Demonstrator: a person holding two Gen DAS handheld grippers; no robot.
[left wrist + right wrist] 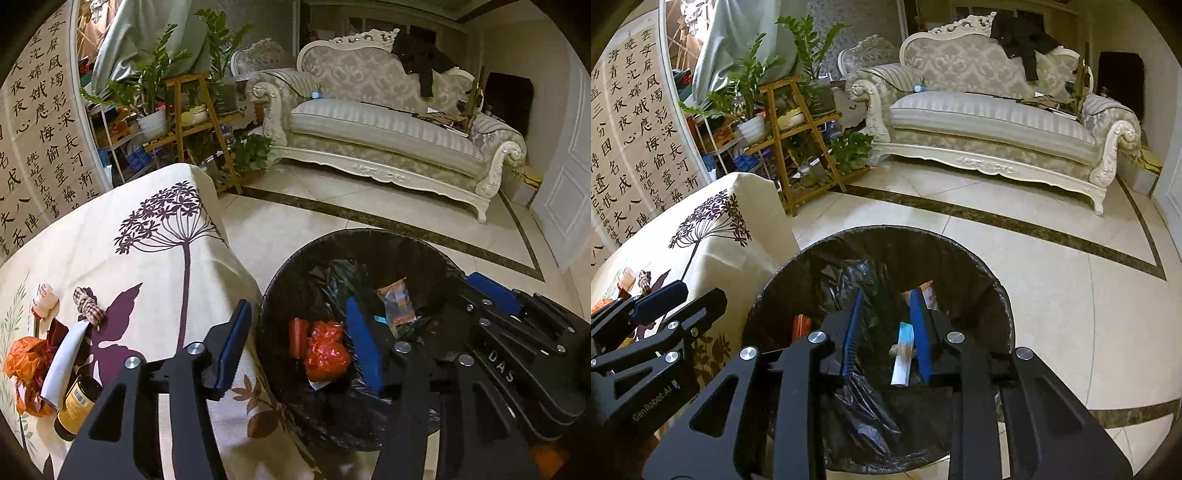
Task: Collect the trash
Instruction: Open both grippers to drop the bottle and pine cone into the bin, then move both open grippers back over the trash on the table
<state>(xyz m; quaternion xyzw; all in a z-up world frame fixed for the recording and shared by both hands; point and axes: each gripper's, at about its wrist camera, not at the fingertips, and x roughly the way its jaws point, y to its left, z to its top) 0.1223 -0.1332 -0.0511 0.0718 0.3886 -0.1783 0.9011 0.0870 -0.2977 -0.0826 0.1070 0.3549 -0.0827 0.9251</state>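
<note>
A round trash bin [369, 236] lined with a black bag stands on the floor beside the cloth-covered table [159, 266]. My left gripper [298, 345] hangs open over the bin with nothing between its pads. Below it in the bin lie a crumpled red bag [327, 356], a red tube [297, 336] and a clear orange wrapper [397, 302]. My right gripper [885, 332] is over the same bin [886, 232]. A small white-and-teal packet [902, 352] hangs between its pads, close to the right pad [919, 332] and apart from the left one.
On the table lie an orange bag [24, 363], a white tube [62, 365], a brown bottle [75, 408], a small white bottle [44, 299] and a checked knotted cloth [88, 306]. A wooden plant stand [195, 125] and a pale sofa [384, 129] stand across the tiled floor.
</note>
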